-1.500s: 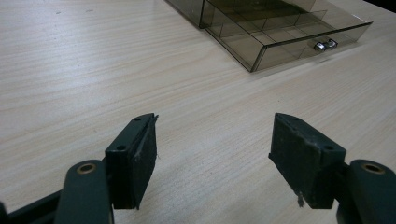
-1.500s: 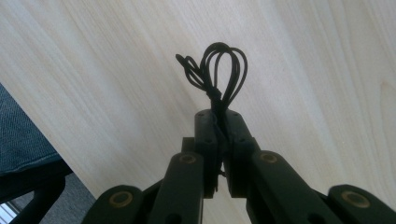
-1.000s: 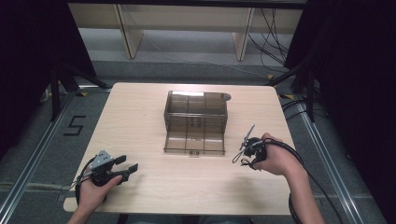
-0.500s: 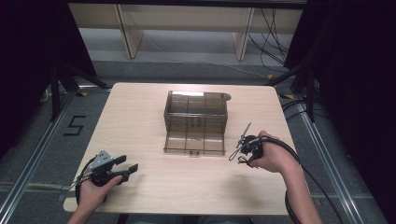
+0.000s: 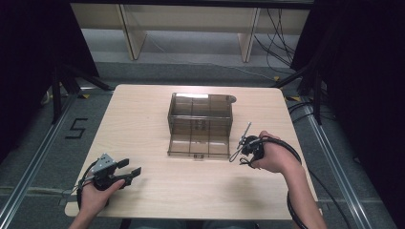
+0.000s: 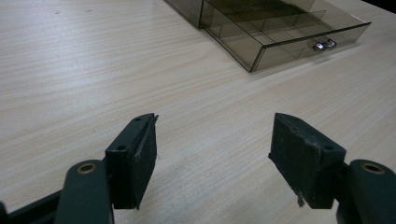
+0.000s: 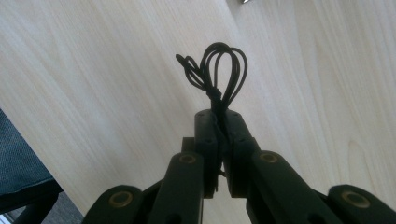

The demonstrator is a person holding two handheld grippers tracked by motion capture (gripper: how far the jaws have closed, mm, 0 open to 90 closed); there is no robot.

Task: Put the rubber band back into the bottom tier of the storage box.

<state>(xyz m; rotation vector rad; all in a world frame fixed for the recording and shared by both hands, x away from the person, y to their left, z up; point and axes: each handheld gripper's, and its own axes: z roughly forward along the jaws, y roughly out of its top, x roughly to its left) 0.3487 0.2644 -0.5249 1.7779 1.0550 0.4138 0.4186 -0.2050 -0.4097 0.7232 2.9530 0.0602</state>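
Right gripper [image 7: 219, 116] is clenched on a small bundle of black cord [image 7: 217, 70]; loops stick out past the jaw tips, and the pinch sits on the tied waist of the bundle. In the high view the same gripper [image 5: 242, 145] is just beside the right edge of the smoky plastic organizer box [image 5: 200, 124], next to its pulled-out front tray, held above the table [image 5: 143, 119] rather than resting on it. The box stands mid-table and its compartments look empty as far as I can tell.

Left gripper [image 6: 212, 154] is released, jaws wide apart with nothing between them. In the high view it [image 5: 126, 174] is well apart from the box, toward the near-left corner of the table, pointing roughly at the box's front tray [image 6: 289, 39].

Step, as I judge it: carry phase, with the cord bundle lifted and brought beside the box, not yet placed.

Next move likely calls for swinging the right gripper over the open tray, lowering it into one compartment, then releasing. The floppy loops may snag on a divider, so go in low and centred. The left gripper could steady the box if it slides.
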